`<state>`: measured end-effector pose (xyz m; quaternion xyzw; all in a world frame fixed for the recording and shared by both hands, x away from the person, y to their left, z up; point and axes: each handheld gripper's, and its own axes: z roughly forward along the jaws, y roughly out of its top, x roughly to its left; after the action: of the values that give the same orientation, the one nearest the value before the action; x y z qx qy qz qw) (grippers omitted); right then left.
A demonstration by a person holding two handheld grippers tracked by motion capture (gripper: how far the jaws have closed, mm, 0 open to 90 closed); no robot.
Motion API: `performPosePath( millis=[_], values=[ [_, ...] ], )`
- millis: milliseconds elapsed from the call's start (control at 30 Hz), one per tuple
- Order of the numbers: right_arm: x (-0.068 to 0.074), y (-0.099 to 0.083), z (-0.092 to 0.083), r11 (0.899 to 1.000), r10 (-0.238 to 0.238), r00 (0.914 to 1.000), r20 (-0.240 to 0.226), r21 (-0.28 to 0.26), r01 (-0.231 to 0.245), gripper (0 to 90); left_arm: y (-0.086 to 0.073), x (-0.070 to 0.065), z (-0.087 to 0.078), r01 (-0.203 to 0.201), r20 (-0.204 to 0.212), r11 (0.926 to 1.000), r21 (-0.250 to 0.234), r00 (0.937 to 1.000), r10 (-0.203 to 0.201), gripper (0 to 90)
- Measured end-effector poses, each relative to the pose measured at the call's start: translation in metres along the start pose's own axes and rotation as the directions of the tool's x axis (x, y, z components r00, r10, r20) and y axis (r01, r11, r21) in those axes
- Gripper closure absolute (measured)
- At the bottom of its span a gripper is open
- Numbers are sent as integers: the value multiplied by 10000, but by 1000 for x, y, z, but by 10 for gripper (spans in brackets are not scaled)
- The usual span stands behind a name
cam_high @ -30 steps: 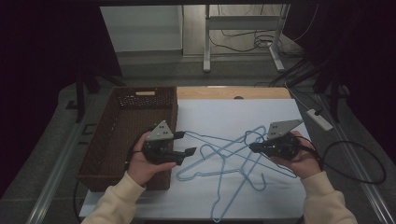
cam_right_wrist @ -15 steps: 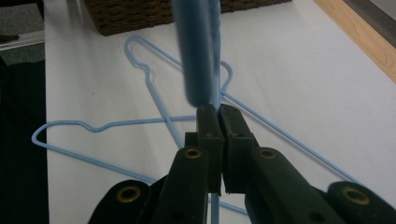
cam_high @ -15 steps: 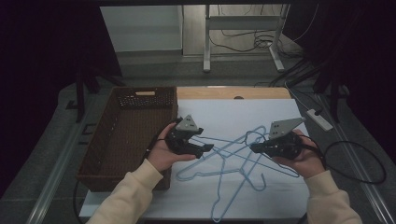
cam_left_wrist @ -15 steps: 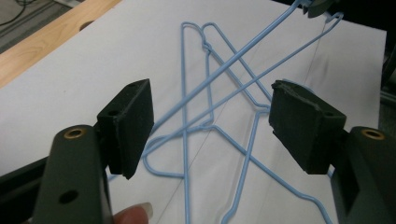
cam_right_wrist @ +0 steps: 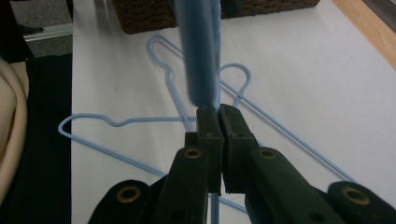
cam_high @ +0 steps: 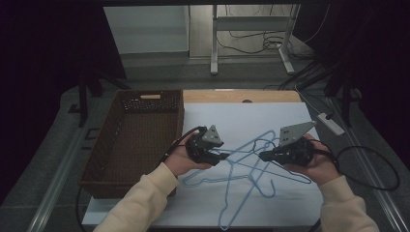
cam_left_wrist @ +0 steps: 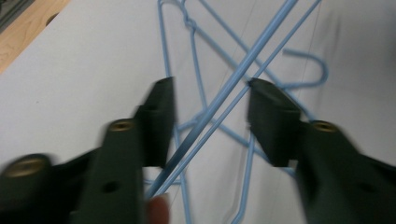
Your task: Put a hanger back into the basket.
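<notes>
Several blue wire hangers [cam_high: 241, 193] lie crossed on a white sheet [cam_high: 241, 121]. My right gripper [cam_high: 263, 155] is shut on one hanger's wire [cam_right_wrist: 198, 56], which runs up close past the camera in the right gripper view from the closed gripper tips [cam_right_wrist: 218, 109]. My left gripper [cam_high: 220, 155] faces it from the left. Its jaws have just been closing, and in the left gripper view the left gripper [cam_left_wrist: 210, 84] still stands apart, with two blue wires [cam_left_wrist: 224, 100] of the hanger passing between its pads without touching them.
A brown woven basket [cam_high: 150, 100] stands at the left of the sheet, beside my left forearm. A wooden strip of table [cam_high: 232, 96] lies behind the sheet. A white power strip [cam_high: 331, 123] and a black cable loop [cam_high: 377, 169] are at the right.
My left hand has moved right from the basket's edge to the hangers, and its jaws have narrowed around two wires. The right hand has kept still with its hanger.
</notes>
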<state>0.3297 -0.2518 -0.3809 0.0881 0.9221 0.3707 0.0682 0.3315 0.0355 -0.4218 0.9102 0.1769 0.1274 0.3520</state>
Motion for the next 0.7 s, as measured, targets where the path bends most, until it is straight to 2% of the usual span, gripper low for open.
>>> performPosePath(
  millis=[33, 200, 333, 433, 533, 633, 700],
  values=[
    [0, 0, 0, 10000, -15, 10000, -6, 9, 15, 882, 0, 0, 1, -7, 3, 10000, 61, 10000, 7, 696],
    [-3, -3, -1, 9999, 130, 9995, 301, -94, -128, 880, 1, -4, -1, -306, 43, 9995, 118, 9995, 305, 764],
    [-7, -7, -2, 9992, 242, 9962, 839, -334, -215, 876, 3, -10, -4, -488, 222, 9988, 52, 9986, 486, 821],
    [-9, -10, -3, 9972, 415, 9905, 1314, -672, -328, 868, 4, -14, -7, -498, 351, 9987, -76, 9981, 501, 860],
    [-8, -13, -3, 9937, 689, 9847, 1601, -985, -535, 853, 5, -16, -14, -201, 395, 9989, -426, 9990, 218, 862],
    [-4, -16, -5, 9898, 767, 9780, 1938, -1328, -513, 816, 4, -17, -20, -127, 389, 9979, -640, 9991, 153, 863],
    [-2, -19, -7, 9822, 968, 9708, 2193, -1786, -576, 790, 4, -18, -23, 96, 307, 9970, -765, 9995, -73, 864]
  ],
)
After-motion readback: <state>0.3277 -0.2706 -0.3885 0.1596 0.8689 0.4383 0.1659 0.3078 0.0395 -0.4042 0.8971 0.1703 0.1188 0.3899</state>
